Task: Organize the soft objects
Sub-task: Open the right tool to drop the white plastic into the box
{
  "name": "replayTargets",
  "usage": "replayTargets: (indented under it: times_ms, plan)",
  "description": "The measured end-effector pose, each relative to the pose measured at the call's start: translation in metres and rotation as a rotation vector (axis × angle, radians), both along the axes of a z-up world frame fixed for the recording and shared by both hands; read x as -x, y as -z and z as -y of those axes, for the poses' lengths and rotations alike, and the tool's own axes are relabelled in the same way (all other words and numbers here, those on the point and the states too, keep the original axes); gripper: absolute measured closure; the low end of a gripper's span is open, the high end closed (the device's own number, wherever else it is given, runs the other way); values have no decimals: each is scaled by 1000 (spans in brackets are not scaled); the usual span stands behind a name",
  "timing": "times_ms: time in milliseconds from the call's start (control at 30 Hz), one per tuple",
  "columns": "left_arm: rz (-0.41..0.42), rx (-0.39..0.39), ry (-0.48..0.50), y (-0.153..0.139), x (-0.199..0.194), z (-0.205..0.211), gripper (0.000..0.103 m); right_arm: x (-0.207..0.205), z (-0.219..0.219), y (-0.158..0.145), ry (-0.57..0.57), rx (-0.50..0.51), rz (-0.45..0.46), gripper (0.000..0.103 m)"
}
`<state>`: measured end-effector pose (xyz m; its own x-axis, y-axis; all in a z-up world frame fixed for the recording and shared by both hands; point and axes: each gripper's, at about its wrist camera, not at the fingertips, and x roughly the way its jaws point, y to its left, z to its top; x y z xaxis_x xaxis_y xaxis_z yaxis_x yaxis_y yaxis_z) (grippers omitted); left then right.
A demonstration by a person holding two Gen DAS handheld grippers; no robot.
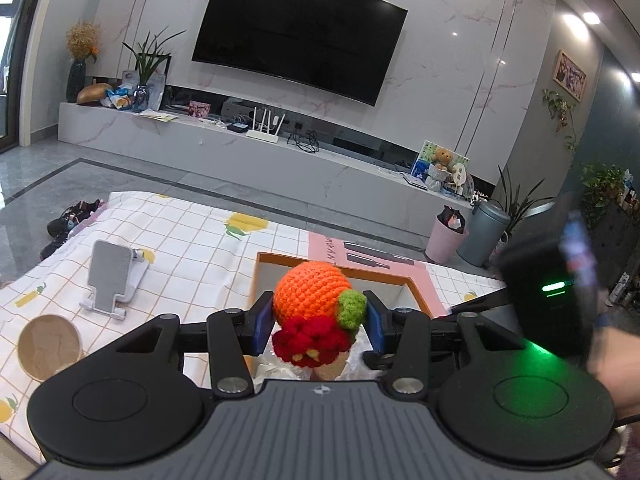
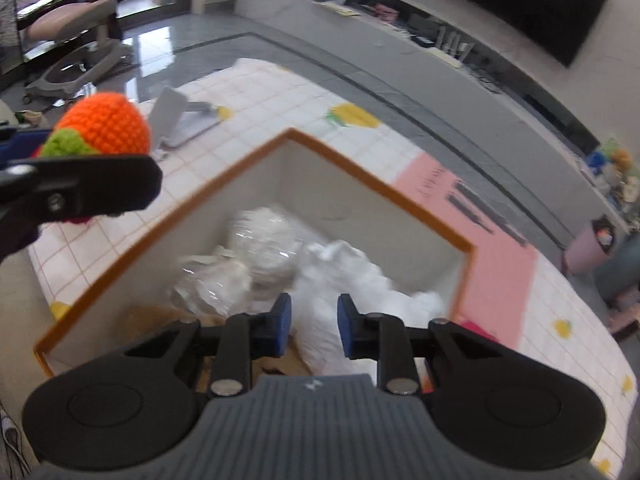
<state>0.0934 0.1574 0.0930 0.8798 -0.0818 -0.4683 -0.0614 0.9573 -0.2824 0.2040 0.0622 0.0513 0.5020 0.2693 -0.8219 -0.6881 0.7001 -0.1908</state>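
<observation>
Above the orange-rimmed box [image 2: 384,196], your left gripper [image 1: 318,320] has its 2 fingers pressed against the sides of the crocheted orange toy [image 1: 310,294]; the toy hangs in the air just short of the box's near wall, with a red knitted part [image 1: 310,338] sagging below the pads. Your right gripper [image 2: 311,326] sits over the box interior with its fingers narrowly parted and nothing between them. To place well, carry the toy forward until it is fully past the rim, lower it toward a bare patch of the box floor, and only then spread the fingers; keep your right gripper off to the side so the 2 do not collide. The white wrapped bundles [image 2: 264,248] inside the box are blurred, so they may be plastic-bagged cloth, but I cannot be sure; the box's near corner is cut off behind the right gripper's body, and the toy's underside is hidden from both views.
</observation>
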Motion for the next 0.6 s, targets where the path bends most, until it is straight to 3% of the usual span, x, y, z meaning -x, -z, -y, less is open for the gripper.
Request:
replayTargets:
  times_ms: [67,167,300,333,500,600]
  plan:
    - [-3,1,-3,2,-1,-1,51,-12,-11,17,25,29,-10,82]
    - [-19,3,-3,7,-3,-5,51,-27,-14,45,166,148,26,91]
    - [-26,9,-20,11,-5,-11,51,-46,3,72,245,252,-59,96]
    - [-24,5,-19,11,-6,-11,51,-49,7,76,258,261,-69,103]
    - [-31,7,-9,14,-6,-9,51,-55,0,97,248,299,-111,103]
    - [-38,-4,-19,17,-7,-10,51,-54,-5,109,236,346,-82,103]
